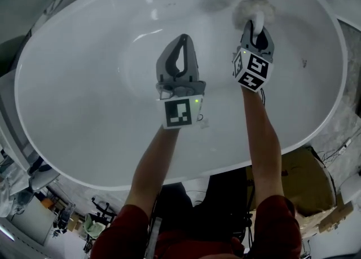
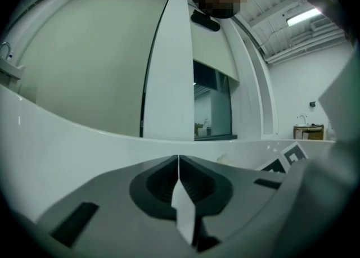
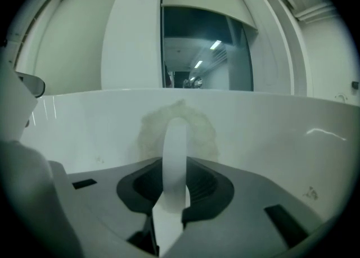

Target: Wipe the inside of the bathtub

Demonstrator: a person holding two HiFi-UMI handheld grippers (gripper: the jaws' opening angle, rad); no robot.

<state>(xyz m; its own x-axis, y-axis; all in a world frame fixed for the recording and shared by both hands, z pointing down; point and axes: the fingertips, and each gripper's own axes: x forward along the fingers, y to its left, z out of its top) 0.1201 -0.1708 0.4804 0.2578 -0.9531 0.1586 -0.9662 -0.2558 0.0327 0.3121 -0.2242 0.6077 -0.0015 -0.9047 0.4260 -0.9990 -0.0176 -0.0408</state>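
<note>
Bathtub [image 1: 84,83]: white, oval, glossy and bare, its long axis running roughly 9 to 3 o'clock in the head view; one small dark speck [image 1: 303,62] shows on the wall toward 3 o'clock. Wiping pad [image 1: 255,7]: a pale, fluffy round puff pressed against the far inner wall near 1 o'clock, dead ahead (12 o'clock) of the right hand-held gripper [image 1: 256,31]. In the right gripper view the pad [image 3: 203,134] sits flat on the wall behind a white loop handle [image 3: 175,144] that stands upright on edge. Right hand-held gripper [image 3: 174,168]: jaws clamped on that handle, pointed straight at the wall. Left hand-held gripper [image 1: 183,40]: over the tub's middle, at about 8 o'clock from the pad and well apart from it; the left gripper view shows this hand-held gripper [image 2: 178,162] with jaws pressed together and nothing between them. Judgement: the right arm is the nearer and working one. Wiping is under way at the far wall, and most of the bare basin lies from 3 through 9 o'clock of the pad, so the next strokes likely call for sweeping along the long axis with the pad kept flat.
</note>
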